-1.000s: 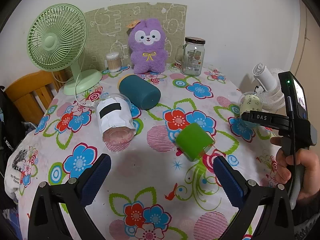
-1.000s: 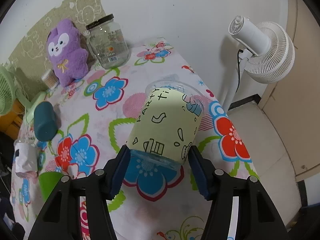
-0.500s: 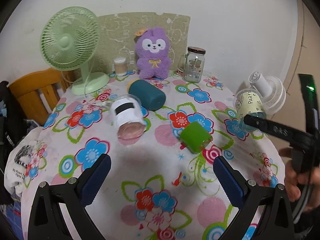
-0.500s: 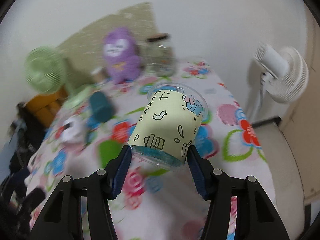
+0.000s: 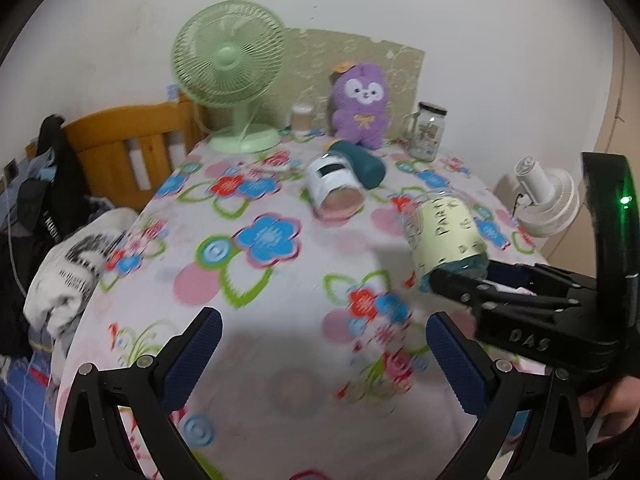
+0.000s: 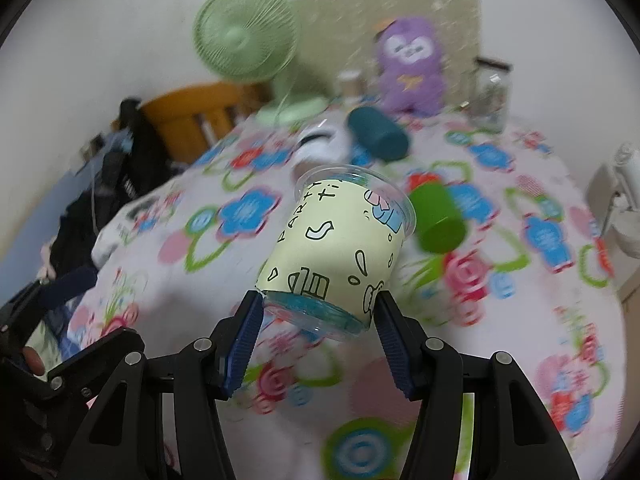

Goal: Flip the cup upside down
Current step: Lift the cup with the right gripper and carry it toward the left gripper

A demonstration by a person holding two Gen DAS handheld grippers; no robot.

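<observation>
The counter (image 5: 256,280) wears a flowered cloth. Ahead of the left hand-held gripper (image 5: 320,356) lie a white cup (image 5: 334,184) and a teal cup (image 5: 362,162) on their sides; beyond stand a green fan (image 5: 236,76), purple plush (image 5: 362,106) and glass jar (image 5: 428,132).

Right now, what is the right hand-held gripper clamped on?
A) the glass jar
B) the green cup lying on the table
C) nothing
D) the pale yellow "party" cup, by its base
D: the right hand-held gripper pinches the base of the pale yellow "party" cup, held tilted above the floral tablecloth.
</observation>
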